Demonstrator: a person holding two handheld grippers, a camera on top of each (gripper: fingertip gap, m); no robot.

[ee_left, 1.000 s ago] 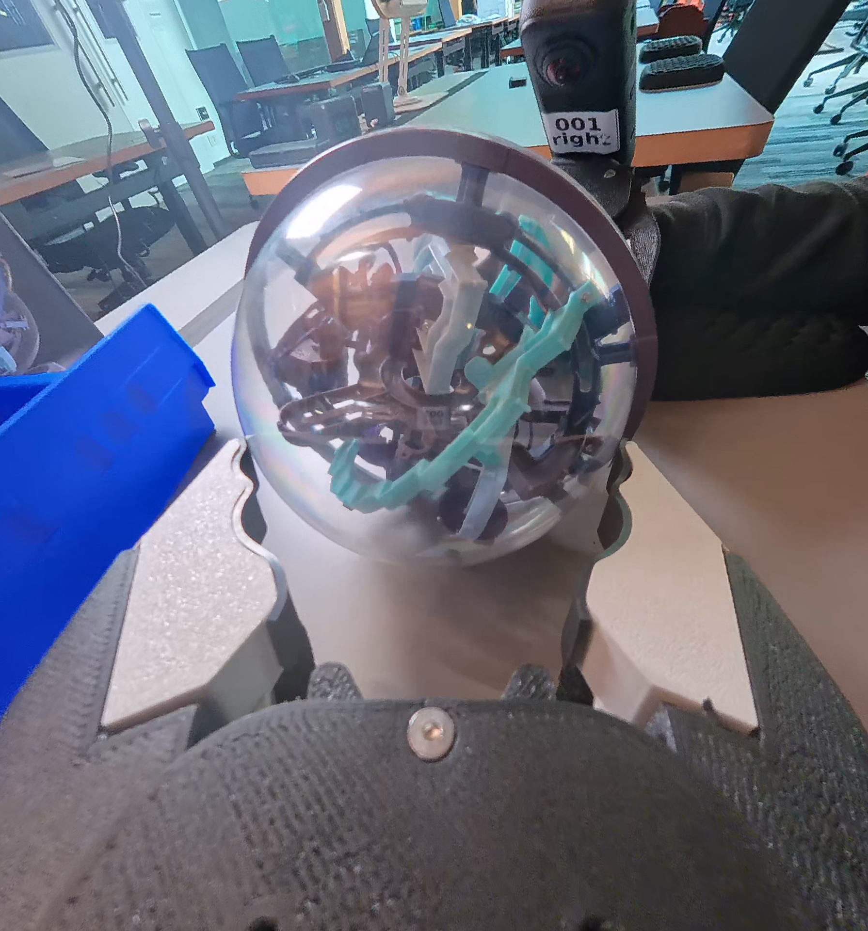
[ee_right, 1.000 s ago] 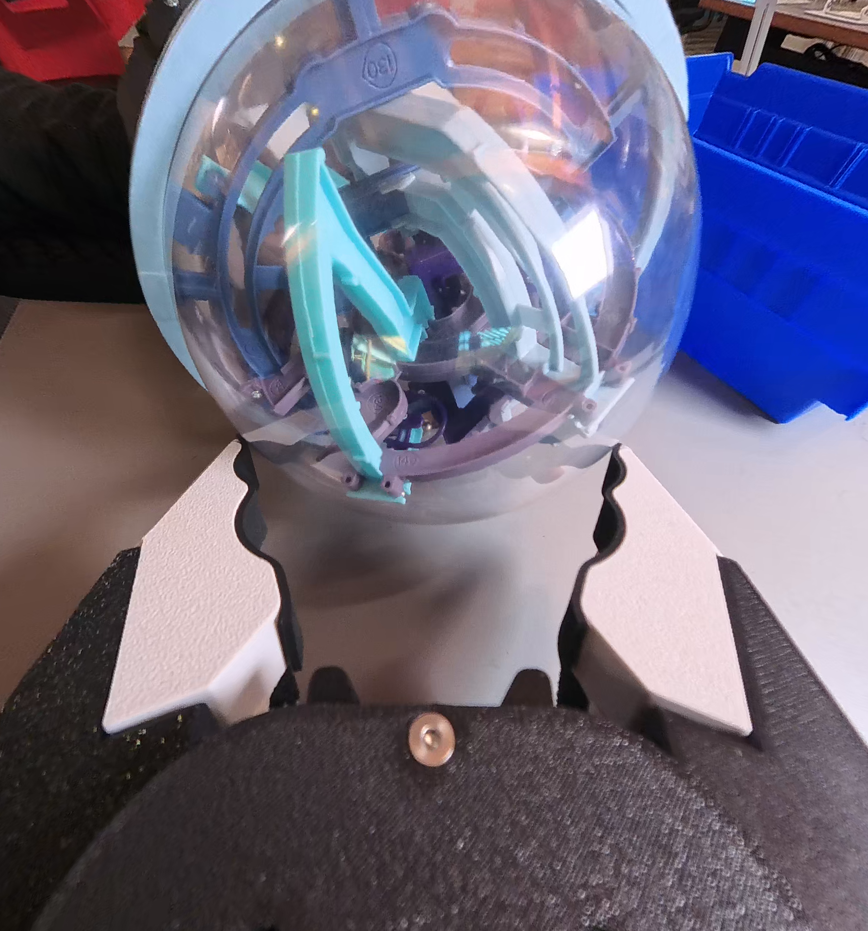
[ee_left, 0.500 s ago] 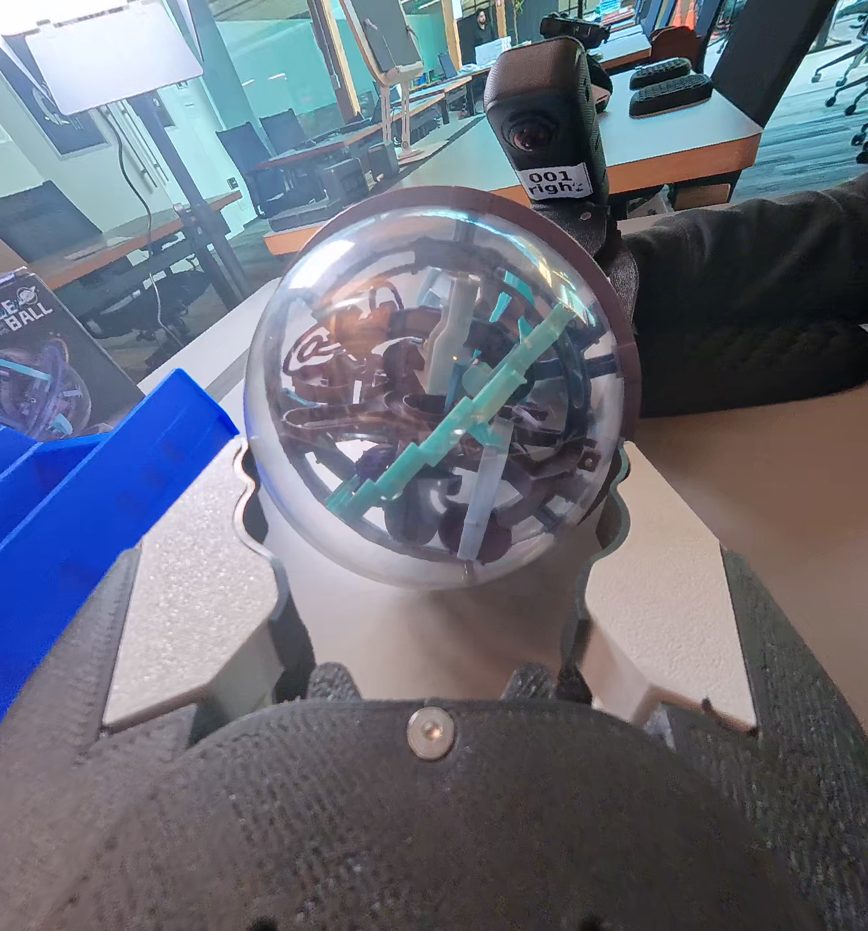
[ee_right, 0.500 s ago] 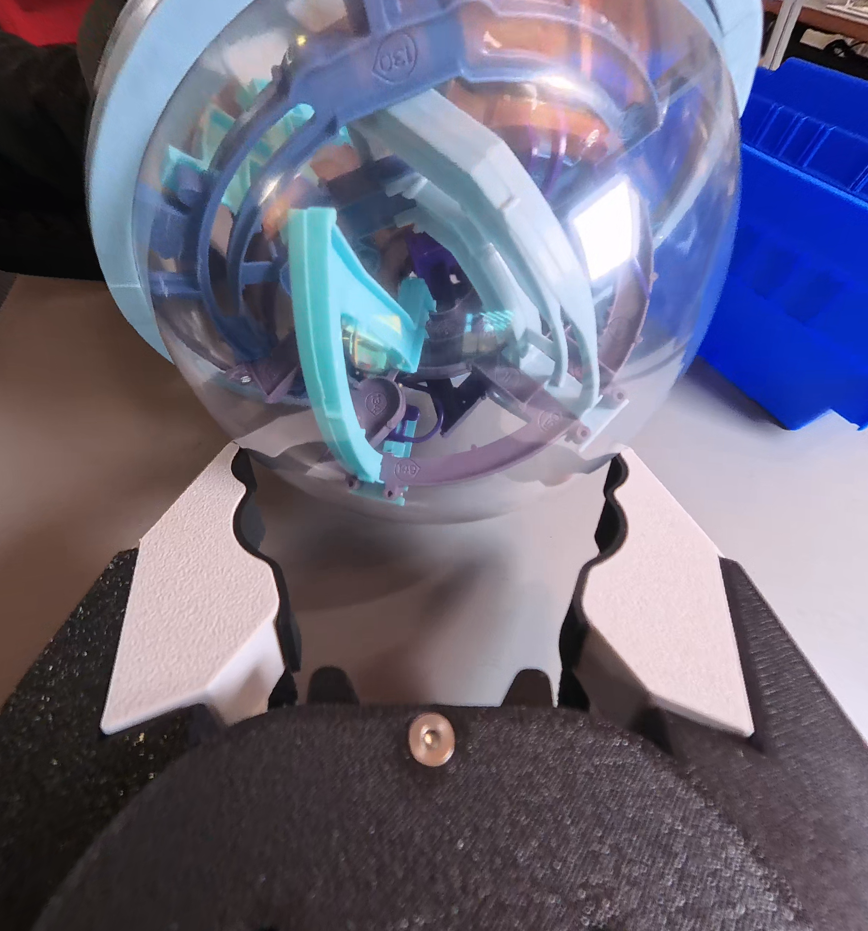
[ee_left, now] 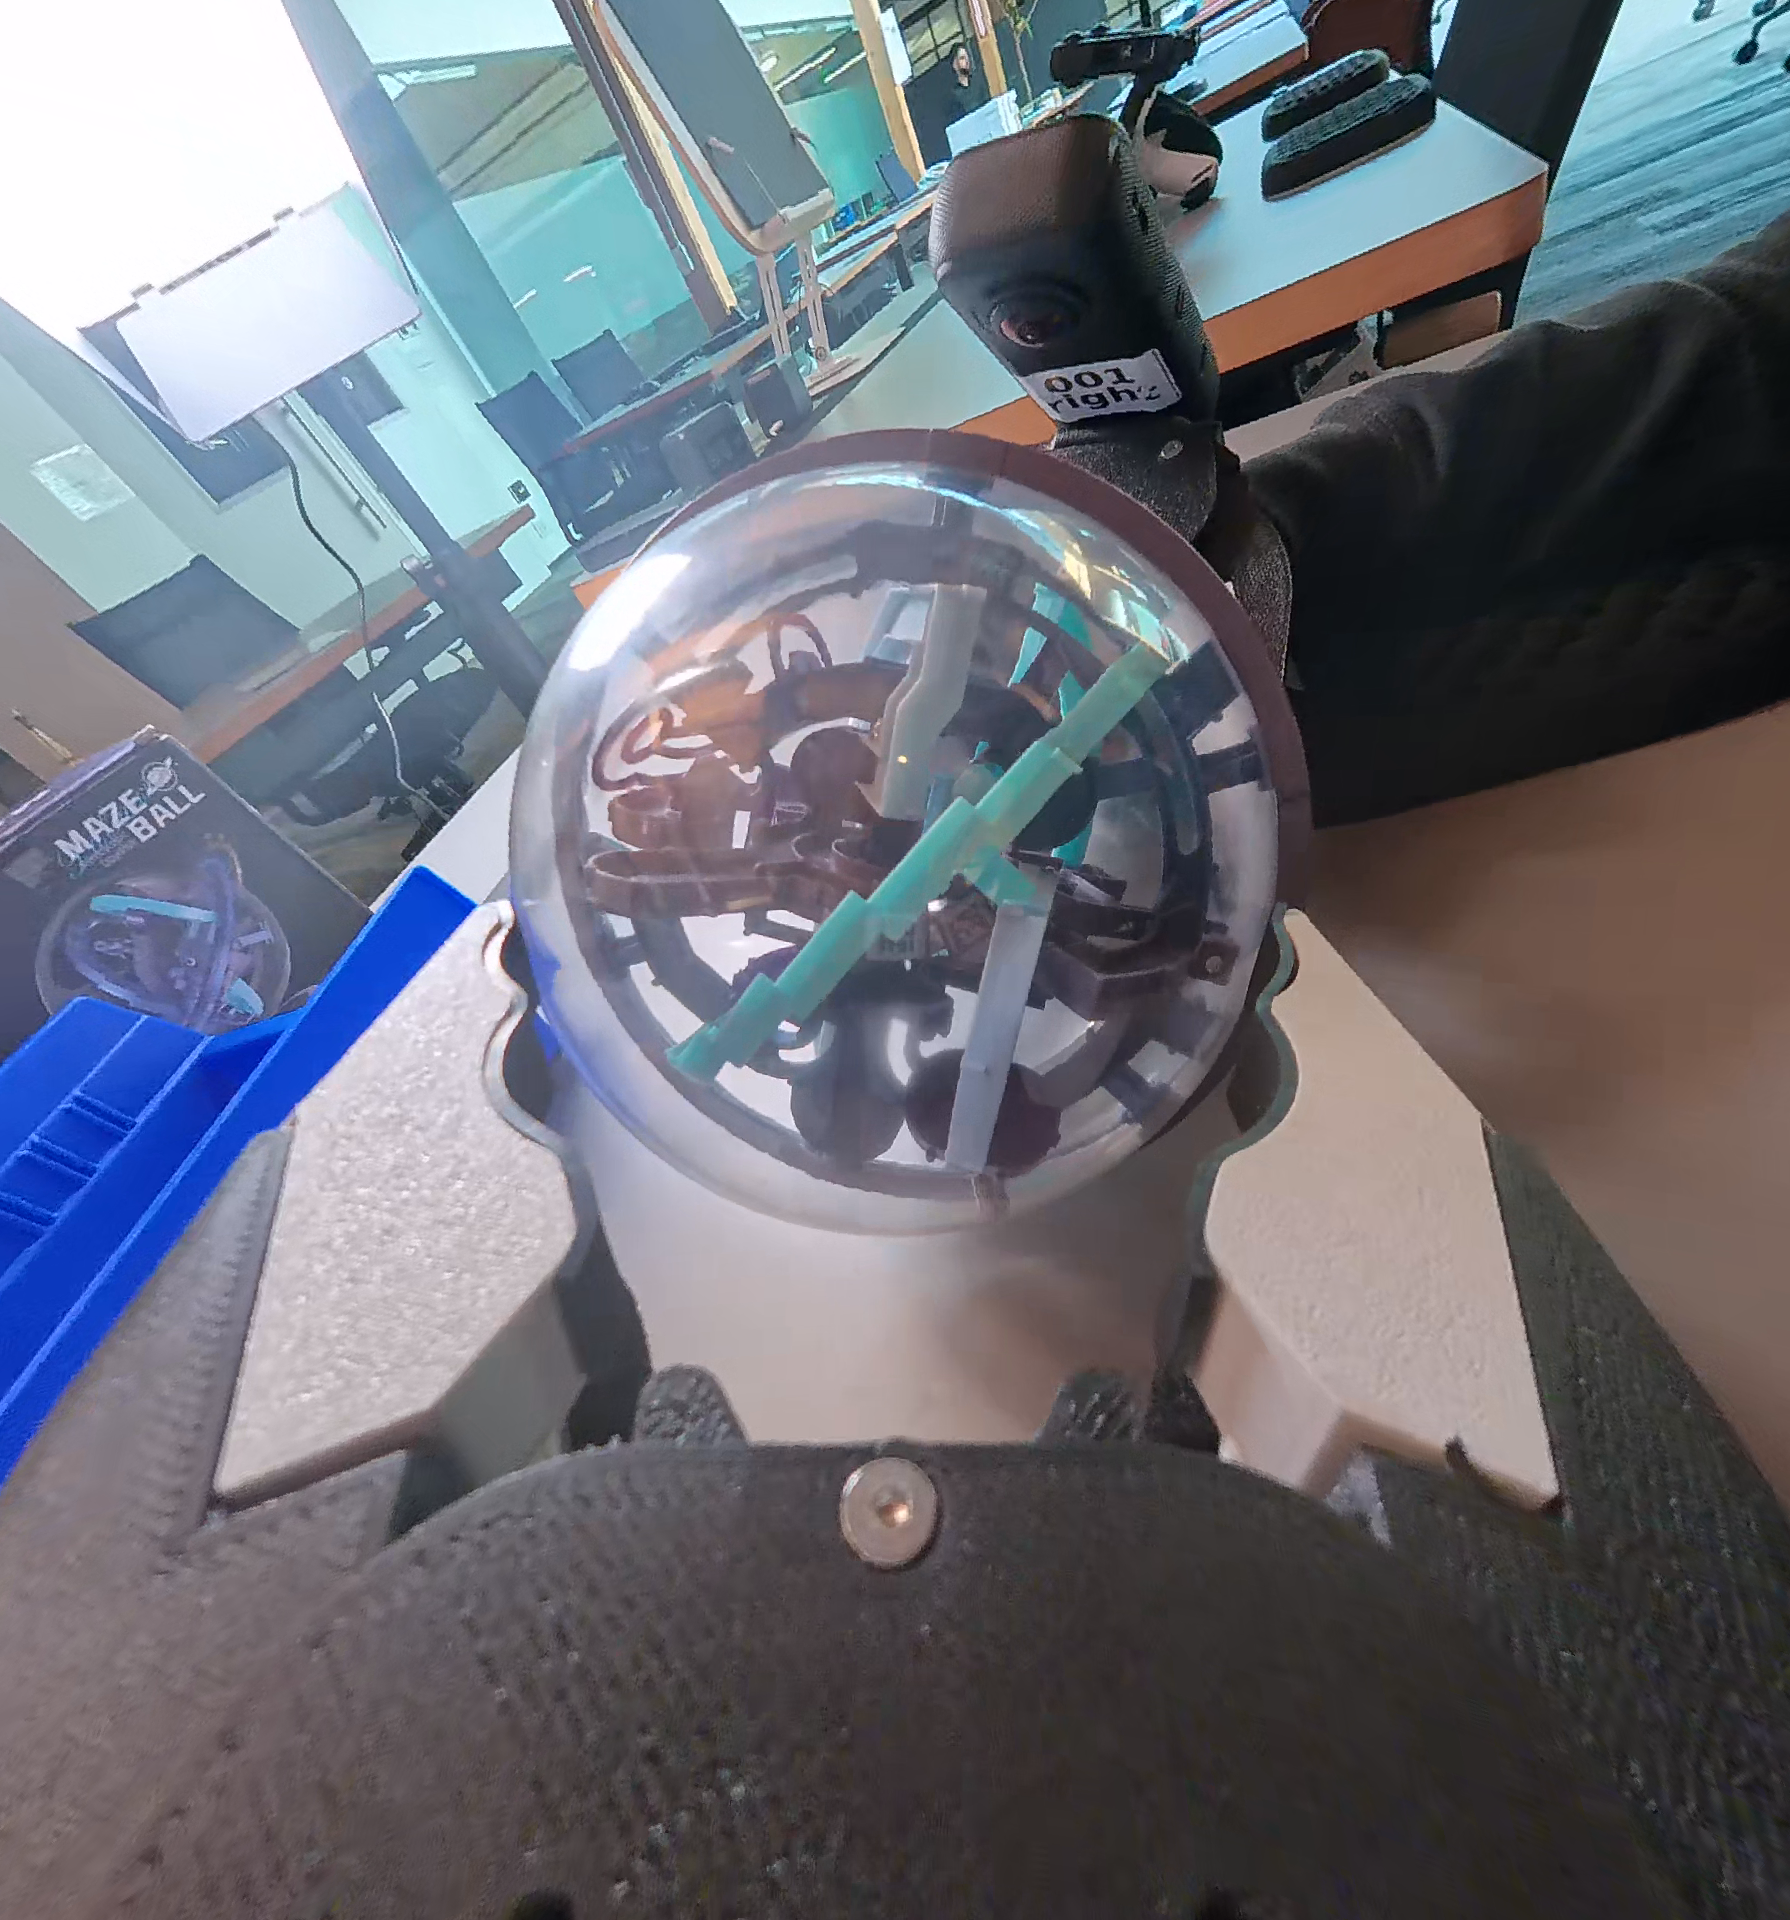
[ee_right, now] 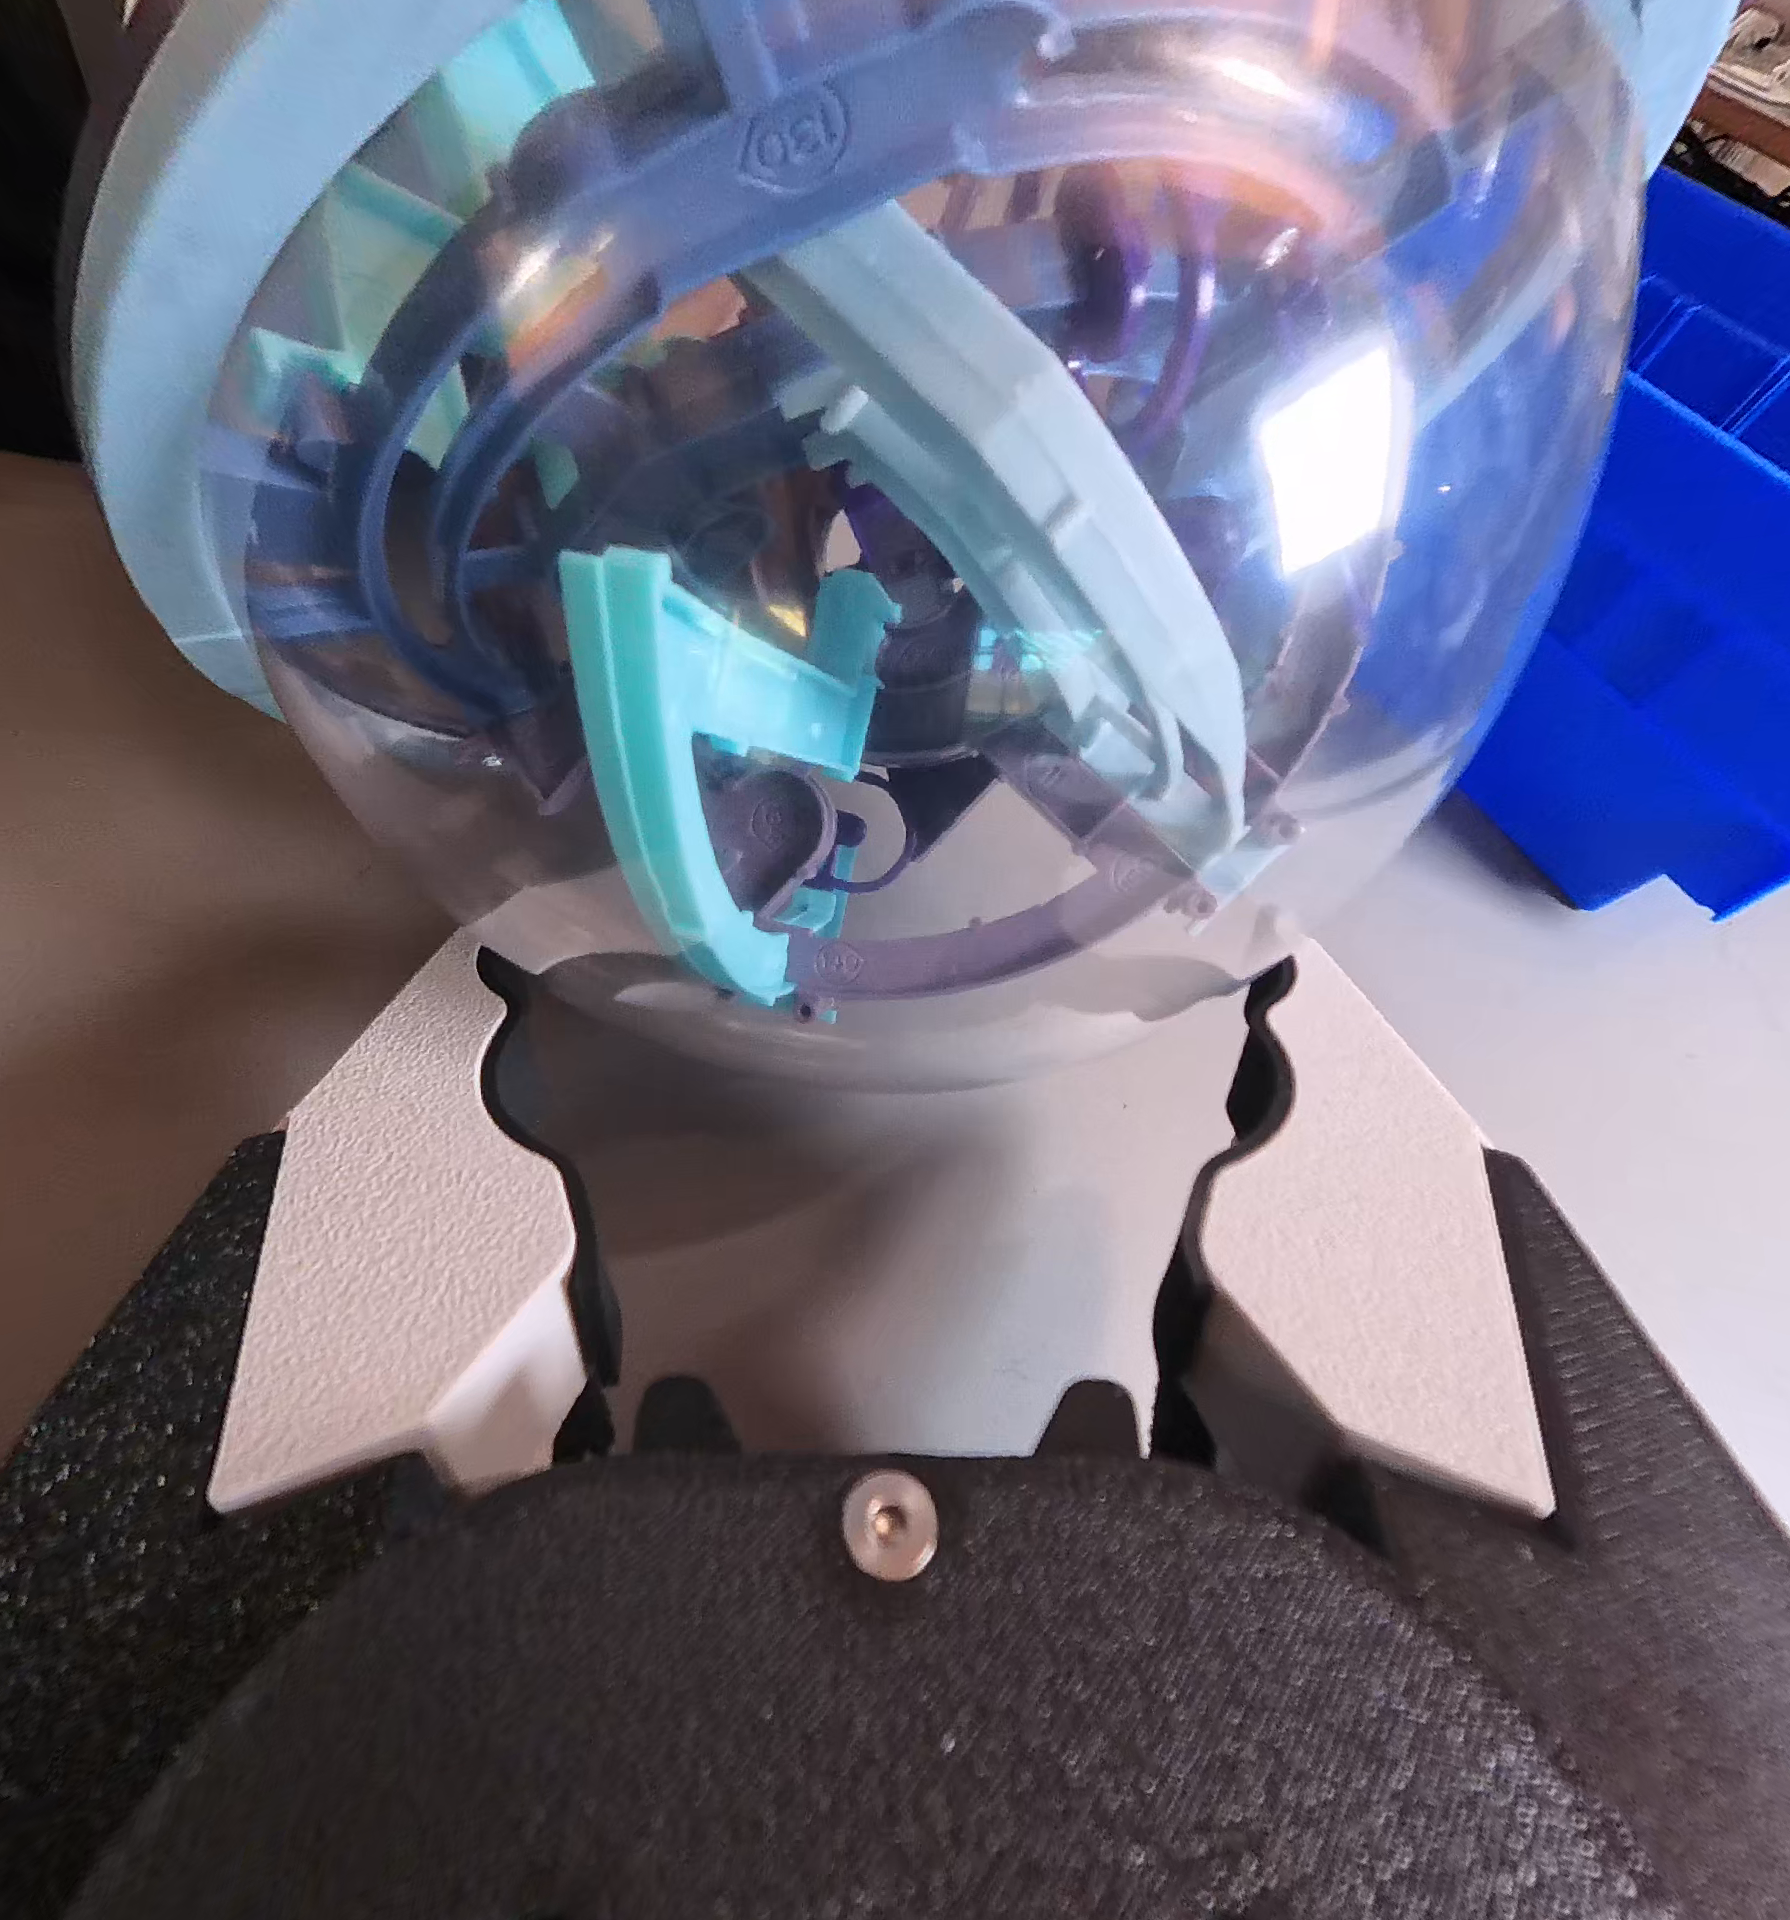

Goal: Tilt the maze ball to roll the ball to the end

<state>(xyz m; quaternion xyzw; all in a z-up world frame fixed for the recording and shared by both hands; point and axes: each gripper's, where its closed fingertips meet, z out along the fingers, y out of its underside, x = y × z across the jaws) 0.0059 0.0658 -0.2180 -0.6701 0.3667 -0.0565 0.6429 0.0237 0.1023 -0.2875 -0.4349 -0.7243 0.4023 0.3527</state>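
Maze ball [ee_left: 901,831], clear sphere with teal, brown and pale tracks inside, raised above worktop [ee_left: 1597,935] between both tongs. Left tongs [ee_left: 896,935] spread wide, fingertips [ee_left: 512,956] against sphere's sides. Right tongs [ee_right: 886,977] equally wide, tips at sphere's [ee_right: 870,499] lower curve; actual pressing unclear. Blue bin [ee_right: 1701,582] beside.

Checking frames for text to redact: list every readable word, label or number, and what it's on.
White sticker on the black camera: printed text, legible, not quoted here.
Dark box behind the blue bin: printed title, legible, not quoted.
Maze ball tracks: small moulded number tags, not quoted.
Wall sign: too small to read.
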